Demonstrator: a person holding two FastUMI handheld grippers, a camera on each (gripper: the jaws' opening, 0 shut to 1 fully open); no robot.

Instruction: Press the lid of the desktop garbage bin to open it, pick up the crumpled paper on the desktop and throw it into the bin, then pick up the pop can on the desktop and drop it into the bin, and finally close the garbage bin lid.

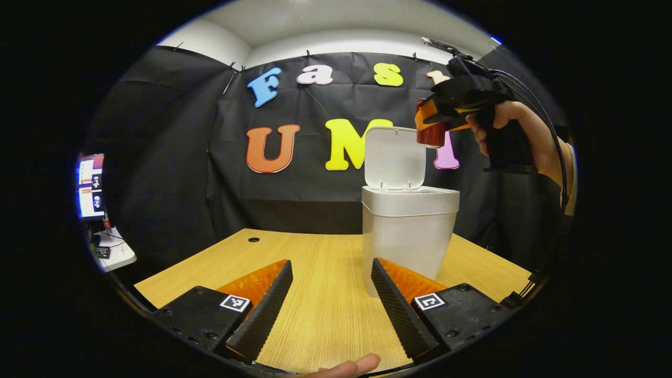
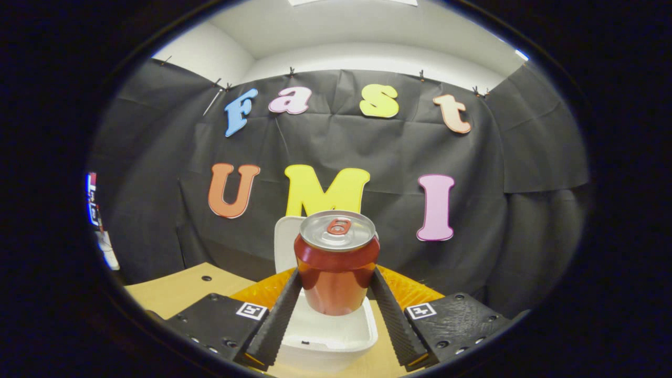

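Observation:
A white desktop bin point(image 1: 409, 236) stands on the wooden table point(image 1: 320, 310) with its lid point(image 1: 395, 157) flipped up at the back. My left gripper point(image 1: 332, 273) is open low over the table, just in front of and left of the bin, holding nothing. Up at the right, a hand point(image 1: 517, 131) holds my right gripper point(image 1: 428, 128) above the bin's rim with the red pop can point(image 1: 431, 135) in it. In the right gripper view the can point(image 2: 336, 262) stands upright between the fingers of my right gripper point(image 2: 336, 286), directly over the open bin point(image 2: 328, 336), with the lid point(image 2: 286, 236) behind.
A small dark hole point(image 1: 253, 239) marks the table's far left part. A side desk with a lit screen point(image 1: 90, 184) stands beyond the table's left edge. A fingertip point(image 1: 349, 366) shows at the bottom between my left fingers.

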